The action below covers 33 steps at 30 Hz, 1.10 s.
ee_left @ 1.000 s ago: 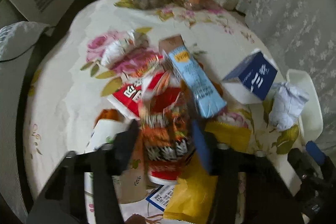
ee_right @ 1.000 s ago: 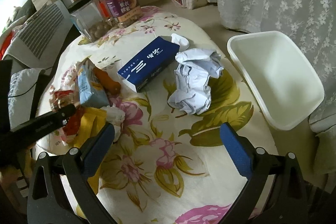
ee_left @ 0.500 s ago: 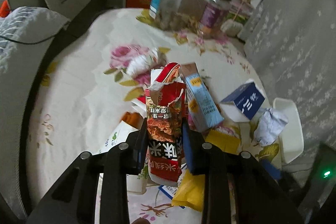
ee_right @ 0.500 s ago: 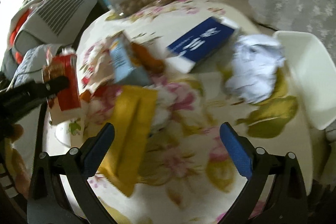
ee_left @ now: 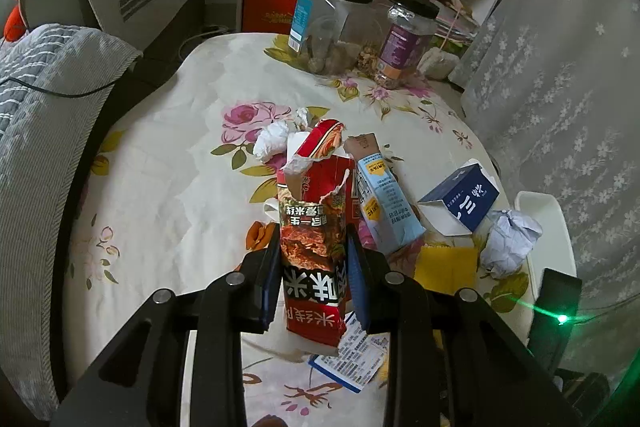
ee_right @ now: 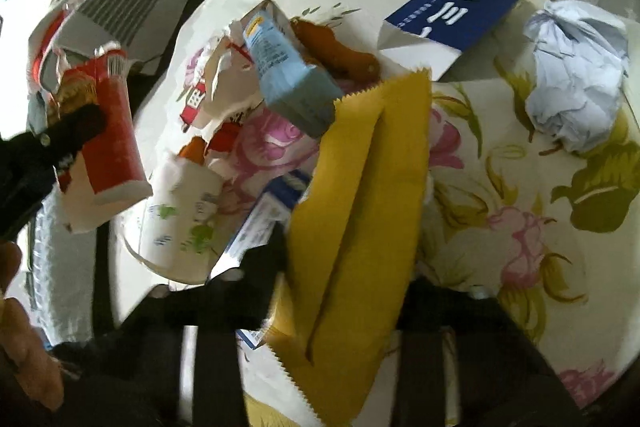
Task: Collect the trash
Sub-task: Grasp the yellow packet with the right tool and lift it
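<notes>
Two pieces of trash had left the table within the last second, one per gripper, and that was the main change. On my left, the left gripper [ee_left: 313, 267] had gone from straddling the torn red noodle carton [ee_left: 314, 227] on the pile to being clamped on its lower half and raised clear of the floral tablecloth [ee_left: 168, 195]. The carton stood nearly upright between the blue pads, ragged mouth up. From the right wrist camera it hung well to the left of the heap, off the table's edge. That gripper pointed forward and slightly down, level with the two jars [ee_left: 360, 27] at the far rim.

The remaining heap lay in the middle: the light blue milk carton [ee_right: 288, 75] on its side, an orange peel [ee_right: 336, 55] behind it, a flattened paper cup [ee_right: 180, 219], the navy box [ee_right: 452, 11] and a crumpled paper ball [ee_right: 576, 75].

On my right, the right gripper [ee_right: 340, 299], wide open and empty a second earlier, had swung left and dropped onto the yellow wrapper [ee_right: 360, 227]. The wrapper now rose between its fingers, which were mostly hidden and blurred; I judged it pinched, its upper edge close to the milk carton. I reckoned both pieces next belonged in the white bin [ee_left: 548, 227] at the right edge.
</notes>
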{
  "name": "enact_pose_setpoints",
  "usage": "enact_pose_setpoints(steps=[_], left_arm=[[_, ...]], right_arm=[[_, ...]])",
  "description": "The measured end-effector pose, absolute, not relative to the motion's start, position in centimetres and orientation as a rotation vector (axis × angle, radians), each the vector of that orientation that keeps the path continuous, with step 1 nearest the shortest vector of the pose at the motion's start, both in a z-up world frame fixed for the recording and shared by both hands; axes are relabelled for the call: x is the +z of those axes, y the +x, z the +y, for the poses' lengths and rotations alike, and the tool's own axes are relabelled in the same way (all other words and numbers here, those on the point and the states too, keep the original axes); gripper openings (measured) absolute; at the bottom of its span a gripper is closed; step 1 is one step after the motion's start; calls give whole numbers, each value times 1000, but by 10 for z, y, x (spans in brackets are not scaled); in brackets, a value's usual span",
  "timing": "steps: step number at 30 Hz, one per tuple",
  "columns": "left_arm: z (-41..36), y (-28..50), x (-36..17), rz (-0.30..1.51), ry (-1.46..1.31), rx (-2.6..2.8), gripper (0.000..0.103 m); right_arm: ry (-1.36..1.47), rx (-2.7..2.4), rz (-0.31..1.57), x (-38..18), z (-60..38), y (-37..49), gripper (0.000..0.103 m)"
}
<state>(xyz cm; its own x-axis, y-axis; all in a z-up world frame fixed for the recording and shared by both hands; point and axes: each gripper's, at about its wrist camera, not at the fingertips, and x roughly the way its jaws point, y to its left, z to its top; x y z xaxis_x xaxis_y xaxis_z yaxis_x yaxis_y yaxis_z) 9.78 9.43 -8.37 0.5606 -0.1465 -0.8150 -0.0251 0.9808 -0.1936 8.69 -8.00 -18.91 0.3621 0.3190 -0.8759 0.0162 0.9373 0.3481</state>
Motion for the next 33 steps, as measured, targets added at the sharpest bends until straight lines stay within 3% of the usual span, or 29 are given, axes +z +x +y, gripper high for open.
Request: enact_pose_setpoints(steps=[3, 12, 17, 19, 21, 23, 25, 26, 27, 33], left_arm=[[94, 96, -83, 968, -191, -77, 30], [81, 89, -78, 945, -173, -91, 30], [75, 90, -80, 953, -161, -98, 30], [74, 90, -82, 962, -159, -98, 30], [75, 90, -84, 968, -163, -96, 30], [78, 92, -85, 973, -167, -94, 30], [81, 92, -85, 974, -172, -91, 30], [82, 93, -85, 975, -175, -90, 30], [83, 93, -86, 976, -176, -89, 30], [83, 92, -84, 972, -177, -87, 30]], right_arm=[[322, 198, 1146, -180, -82, 84, 14], [268, 204, 958, -135, -93, 74, 13], [213, 243, 988, -129, -95, 75, 12], [211, 278, 1082, -148, -92, 79, 16], [226, 294, 1132, -160, -90, 81, 36], [222, 319, 1165, -168, -84, 83, 40], [205, 328, 1158, -167, -79, 83, 35], [197, 332, 1150, -165, -78, 84, 20], [197, 337, 1144, -164, -77, 85, 11], [189, 338, 1085, -149, -76, 80, 2]])
